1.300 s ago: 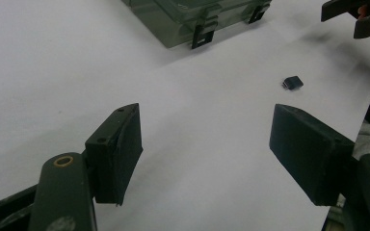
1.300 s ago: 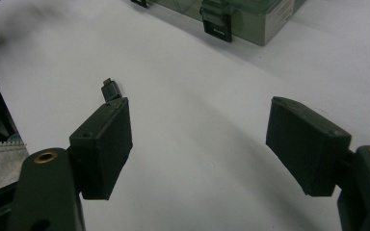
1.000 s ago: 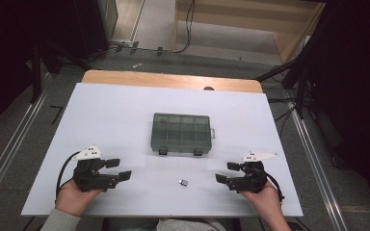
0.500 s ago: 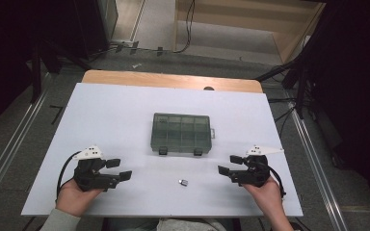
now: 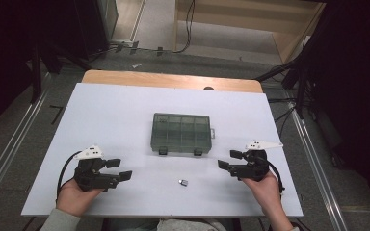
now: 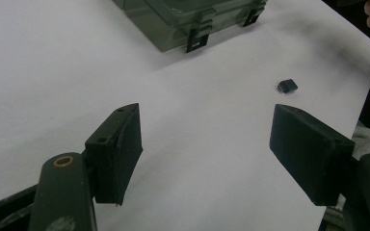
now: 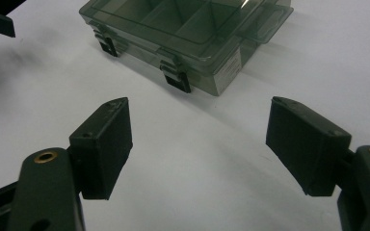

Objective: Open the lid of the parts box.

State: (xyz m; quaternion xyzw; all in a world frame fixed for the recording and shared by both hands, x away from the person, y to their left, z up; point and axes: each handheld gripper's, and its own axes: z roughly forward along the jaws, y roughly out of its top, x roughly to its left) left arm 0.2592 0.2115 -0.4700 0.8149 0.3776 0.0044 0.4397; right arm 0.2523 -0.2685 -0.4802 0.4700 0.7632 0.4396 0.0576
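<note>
The small dark piece [image 5: 183, 182] lies on the white table [image 5: 115, 110], near the front edge, about midway between the two grippers. It looks tiny and light, so it will likely weigh almost nothing. It seems hard, not soft, and it lies flat — a piece like that may slide or flip away if one pad bumps it first. The best place to take hold is probably across its two short sides, with the pads coming straight down around it.

Just beyond it, farther from the person, sits the clear green box [image 5: 181, 133]. It has little rooms inside and two dark clips [image 7: 178, 81] on its near side. Its lid looks shut. The box is stiff plastic and probably light too. It could skid on the smooth table when a clip is pushed, so one gripper may have to steady it.

The left gripper [image 5: 119, 169] is on the left, well apart from the piece. Its jaws are spread wide with nothing between them. In the left gripper view the piece [image 6: 287, 86] lies past the far pad. The right gripper [image 5: 230, 160] is on the right, near the box's corner — its jaws are spread wide too, and empty.
</note>
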